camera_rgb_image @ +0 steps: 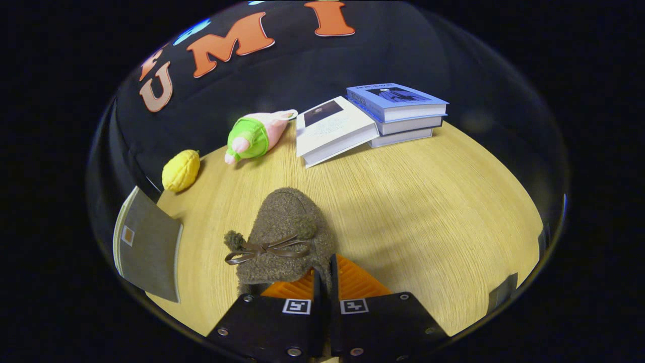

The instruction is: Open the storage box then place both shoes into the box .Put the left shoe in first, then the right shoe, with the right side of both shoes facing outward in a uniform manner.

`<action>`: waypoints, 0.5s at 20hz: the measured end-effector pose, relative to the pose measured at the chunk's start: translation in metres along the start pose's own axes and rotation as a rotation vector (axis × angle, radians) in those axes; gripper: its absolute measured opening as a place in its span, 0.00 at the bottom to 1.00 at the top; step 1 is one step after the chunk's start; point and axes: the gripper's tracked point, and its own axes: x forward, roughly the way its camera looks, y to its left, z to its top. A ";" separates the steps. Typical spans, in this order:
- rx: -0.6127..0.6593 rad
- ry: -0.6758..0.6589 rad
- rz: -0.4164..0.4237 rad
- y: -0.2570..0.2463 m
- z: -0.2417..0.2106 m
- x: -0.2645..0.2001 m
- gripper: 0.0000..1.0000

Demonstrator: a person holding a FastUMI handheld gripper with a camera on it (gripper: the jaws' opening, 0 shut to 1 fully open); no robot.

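The hand-held gripper (322,282) has its two fingers drawn close together, with only a narrow gap between them, and they pinch the rear edge of a brown fuzzy shoe (284,237). The heel rim of the shoe sits in that gap, so both fingers press on it. The shoe is a woolly slipper with a thin brown bow (264,249) tied across its top and small pompoms at either side of the bow. Its toe points away from the fingers, out over the table (428,201), a light wood-grain surface. Whether the sole rests on the table or is lifted just clear of it cannot be told.

To the left of the shoe, near the table's edge, lies a flat grey panel with a pale border (148,247), tilted; what it belongs to is unclear. Beyond the shoe and to the left sits a yellow plush toy (180,170), close to the black cloth wall. Further right of it lies a green and pink plush toy (254,136), on its side. Beyond the shoe and to the right is a white book (332,131), leaning with one edge against a stack of books (403,113) whose top volume has a blue cover. The white book touches the stack; both plush toys lie apart from the books and well apart from the shoe.
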 end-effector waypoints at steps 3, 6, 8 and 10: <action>0.019 -0.007 0.041 0.034 0.014 -0.020 0.07; 0.014 -0.014 0.116 0.079 0.029 -0.040 0.07; -0.002 -0.025 0.138 0.106 0.038 -0.051 0.07; -0.024 -0.034 0.177 0.142 0.046 -0.063 0.07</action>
